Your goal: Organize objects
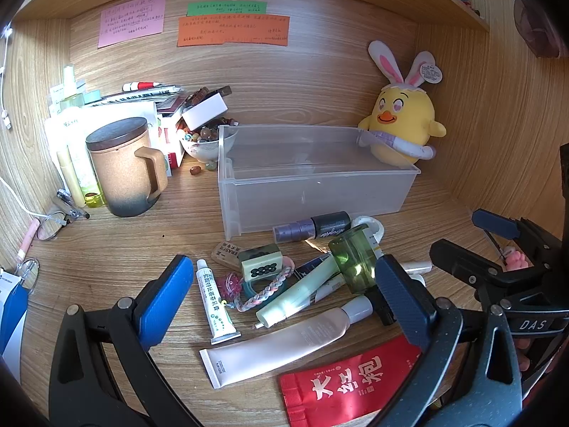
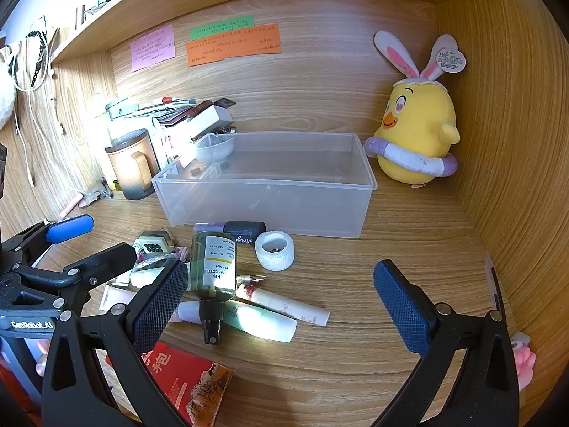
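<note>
Both grippers hang over the front of the bench (image 2: 355, 356), fingers spread wide and pinching nothing. The left gripper (image 1: 284, 291) is poised above the heap of small things near the front edge; the right gripper (image 2: 281, 295) is just beside it, its left finger close to the green bottle (image 2: 213, 267), though whether it touches I cannot tell.

The clear plastic bin (image 1: 320, 192) sits in the middle of the bench toward the back wall, with nothing visible inside it. The clutter lies in front of it: the green bottle (image 1: 354, 259) on its side across a pale green tube (image 1: 298, 291), a small white tube (image 1: 215, 299) lying left of the heap, a long pink tube (image 1: 284, 345) nearer the front edge, a red packet (image 1: 348, 380) at the front edge, a mahjong tile (image 1: 261, 263), a braided cord (image 1: 263, 291), a dark spray vial (image 1: 313, 227) touching the bin's front wall, and a white tape roll (image 2: 274, 250) just beside it.

A brown lidded mug (image 1: 124, 167) stands at the left, and a yellow chick plush (image 1: 402, 114) sits in the back right corner, next to the bin.
</note>
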A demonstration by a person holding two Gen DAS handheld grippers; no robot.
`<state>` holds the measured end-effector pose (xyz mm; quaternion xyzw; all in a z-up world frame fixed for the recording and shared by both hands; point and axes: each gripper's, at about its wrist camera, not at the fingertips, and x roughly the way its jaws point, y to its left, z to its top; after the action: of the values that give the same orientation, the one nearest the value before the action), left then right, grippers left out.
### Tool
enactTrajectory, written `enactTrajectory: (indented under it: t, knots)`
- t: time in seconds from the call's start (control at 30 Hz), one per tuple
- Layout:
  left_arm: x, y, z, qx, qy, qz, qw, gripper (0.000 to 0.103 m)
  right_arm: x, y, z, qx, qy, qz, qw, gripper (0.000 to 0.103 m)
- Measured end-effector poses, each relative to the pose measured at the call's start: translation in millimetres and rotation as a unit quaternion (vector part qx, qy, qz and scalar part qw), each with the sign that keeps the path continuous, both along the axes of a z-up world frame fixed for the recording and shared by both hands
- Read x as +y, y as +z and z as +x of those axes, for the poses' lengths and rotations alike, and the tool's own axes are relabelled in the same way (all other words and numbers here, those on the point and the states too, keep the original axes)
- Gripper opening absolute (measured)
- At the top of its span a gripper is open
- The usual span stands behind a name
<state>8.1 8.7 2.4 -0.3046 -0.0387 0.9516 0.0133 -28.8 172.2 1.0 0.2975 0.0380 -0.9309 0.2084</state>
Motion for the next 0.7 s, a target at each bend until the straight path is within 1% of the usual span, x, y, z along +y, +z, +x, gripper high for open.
enactTrajectory:
  t: [0.7]
  knots:
    - [-4.2, -4.2, 1.6, -0.007, -0.001, 0.006, 1.0000, 0.103, -5.6, 0.3, -1.1, -0.005, 0.005, 0.004, 1.000, 0.103]
